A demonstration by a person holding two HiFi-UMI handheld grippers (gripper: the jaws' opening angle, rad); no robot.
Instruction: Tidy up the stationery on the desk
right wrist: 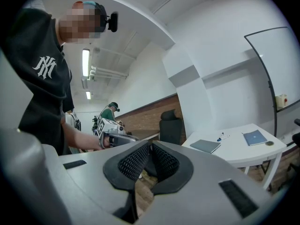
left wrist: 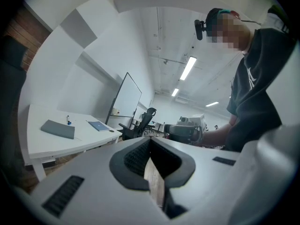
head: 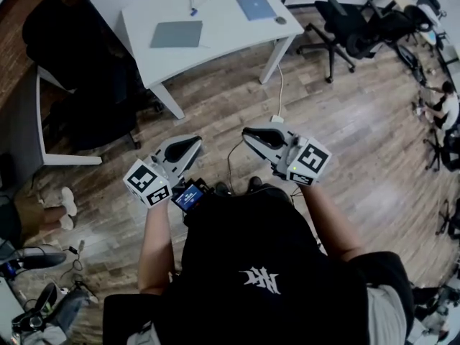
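Desk [head: 223, 40] stands well ahead of you. Your left gripper [head: 185, 146] and right gripper [head: 259, 136] sit near your waist, jaws pressed together on nothing. On the desk lie grey notebook [head: 177, 34], blue notebook [head: 255, 6], pen [head: 192, 3].

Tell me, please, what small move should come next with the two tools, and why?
Probably a step toward the white desk, carrying both tools forward. The left tool and right tool are shut with nothing between their jaws. They hang over the wooden floor, well short of the desk, where the grey notebook, blue notebook and pen lie out of reach.
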